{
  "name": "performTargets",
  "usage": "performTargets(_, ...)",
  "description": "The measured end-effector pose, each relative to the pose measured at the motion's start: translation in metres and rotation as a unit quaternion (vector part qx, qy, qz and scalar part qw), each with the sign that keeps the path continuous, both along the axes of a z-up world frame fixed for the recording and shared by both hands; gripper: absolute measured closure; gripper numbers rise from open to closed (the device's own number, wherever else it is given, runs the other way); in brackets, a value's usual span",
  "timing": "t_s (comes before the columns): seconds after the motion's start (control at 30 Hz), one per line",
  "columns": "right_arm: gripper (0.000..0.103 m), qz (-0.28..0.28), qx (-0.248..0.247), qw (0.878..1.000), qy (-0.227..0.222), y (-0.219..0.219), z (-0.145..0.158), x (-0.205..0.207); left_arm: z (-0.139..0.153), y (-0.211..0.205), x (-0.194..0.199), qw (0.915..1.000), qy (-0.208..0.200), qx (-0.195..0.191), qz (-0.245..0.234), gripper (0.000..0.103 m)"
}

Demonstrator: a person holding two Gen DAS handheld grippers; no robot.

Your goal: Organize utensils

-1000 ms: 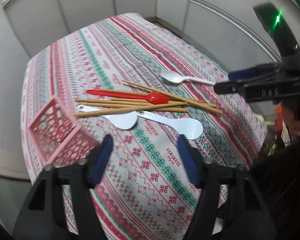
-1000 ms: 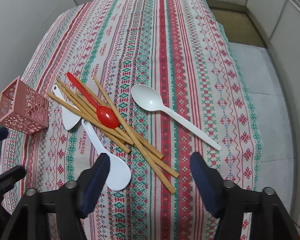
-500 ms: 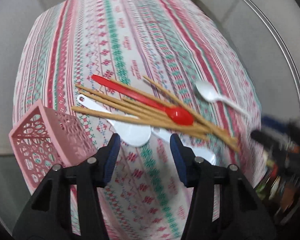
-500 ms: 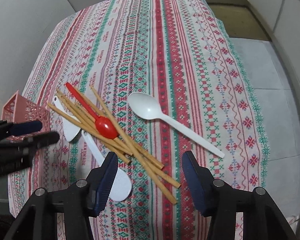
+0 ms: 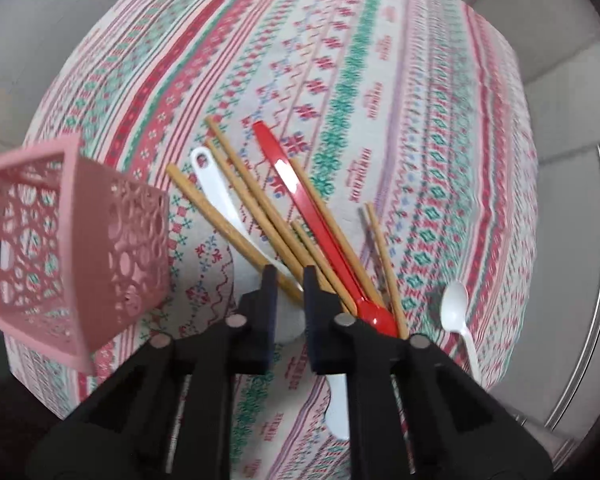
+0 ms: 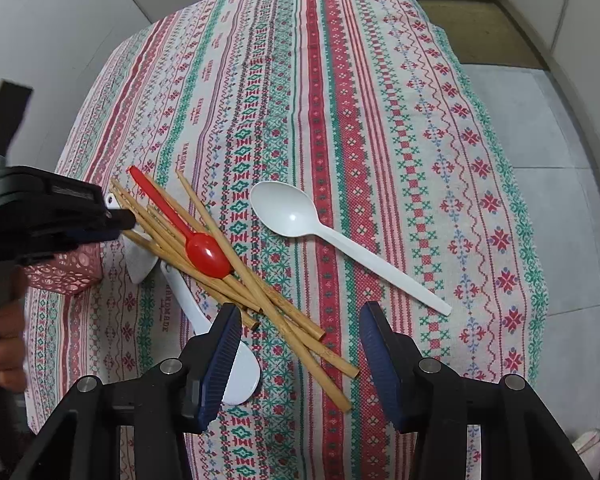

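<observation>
Several wooden chopsticks [image 5: 260,208] lie in a pile with a red spoon [image 5: 320,236] and a white rice paddle [image 5: 216,196] on the patterned tablecloth [image 5: 380,100]. My left gripper [image 5: 289,280] is nearly shut around the end of one chopstick over the pile. In the right wrist view the left gripper [image 6: 120,220] touches the chopsticks [image 6: 260,292] beside the red spoon [image 6: 208,254]. My right gripper [image 6: 300,320] is open and empty above the chopstick ends. A pink lattice holder [image 5: 72,248] stands at the left.
A large white spoon [image 6: 320,228] lies apart to the right of the pile. A second white paddle [image 6: 236,364] lies under the chopsticks. The table edge [image 6: 540,300] drops to a grey floor on the right. Grey walls surround the table.
My left gripper has dropped onto the pile and narrowed its jaws around a chopstick end. My right gripper has moved slightly closer to the chopsticks and stays open.
</observation>
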State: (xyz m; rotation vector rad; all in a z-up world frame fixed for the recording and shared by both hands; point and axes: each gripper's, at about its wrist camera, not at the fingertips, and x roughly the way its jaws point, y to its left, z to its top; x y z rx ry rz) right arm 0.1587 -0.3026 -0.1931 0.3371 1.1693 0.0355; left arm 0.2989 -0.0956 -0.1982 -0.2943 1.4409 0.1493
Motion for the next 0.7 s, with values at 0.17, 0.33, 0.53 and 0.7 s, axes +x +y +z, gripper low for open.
performTargets(0.17, 0.048, 0.001, 0.005, 1.0, -0.004, -0.001, 0.001, 0.001, -0.01, 0.006, 0.001, 0.9992, 0.003, 0.0, 0.039, 0.093)
performTargets(0.33, 0.049, 0.01, 0.006, 1.0, 0.002, 0.001, -0.002, 0.004, -0.014, 0.016, -0.003, 0.9974, -0.008, -0.007, 0.071, 0.098)
performTargets(0.53, 0.049, 0.011, 0.006, 1.0, 0.02, 0.0, -0.012, 0.006, -0.015, 0.021, -0.012, 0.9972, -0.016, -0.012, 0.073, 0.099)
performTargets(0.7, 0.049, 0.0, 0.009, 1.0, 0.019, -0.004, -0.014, 0.005, -0.017, 0.031, -0.022, 0.997, -0.022, -0.021, 0.07, 0.1)
